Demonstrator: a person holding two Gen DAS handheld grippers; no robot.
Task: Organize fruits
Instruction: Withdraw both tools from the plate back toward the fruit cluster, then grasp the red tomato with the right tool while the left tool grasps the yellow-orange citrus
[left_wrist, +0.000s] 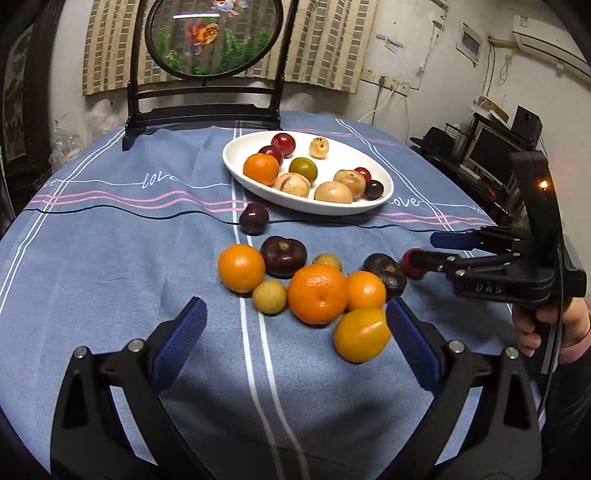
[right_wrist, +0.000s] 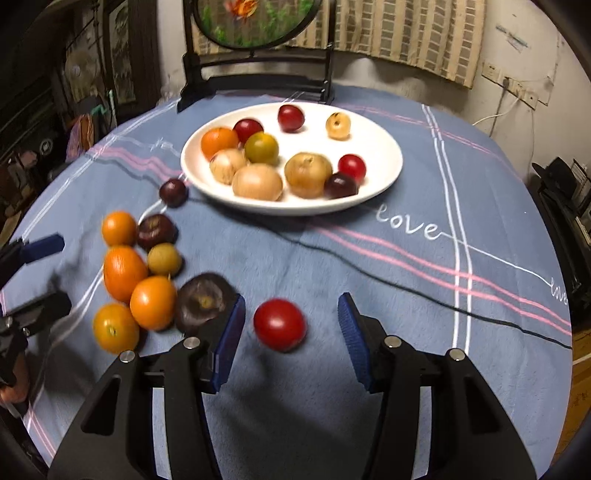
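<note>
A white oval plate at the back of the table holds several fruits. A cluster of loose fruits lies on the blue cloth in front of it: oranges, dark purple fruits and small yellow ones. My left gripper stands wide open around the near side of the cluster, with the big orange just ahead and a yellow-orange fruit beside its right finger. My right gripper is open around a red fruit on the cloth, with gaps on both sides. The left gripper shows at the left edge.
A round goldfish screen on a black stand sits behind the plate. One dark plum lies alone by the plate's rim. A thin black cord crosses the cloth. A person's hand grips the right tool.
</note>
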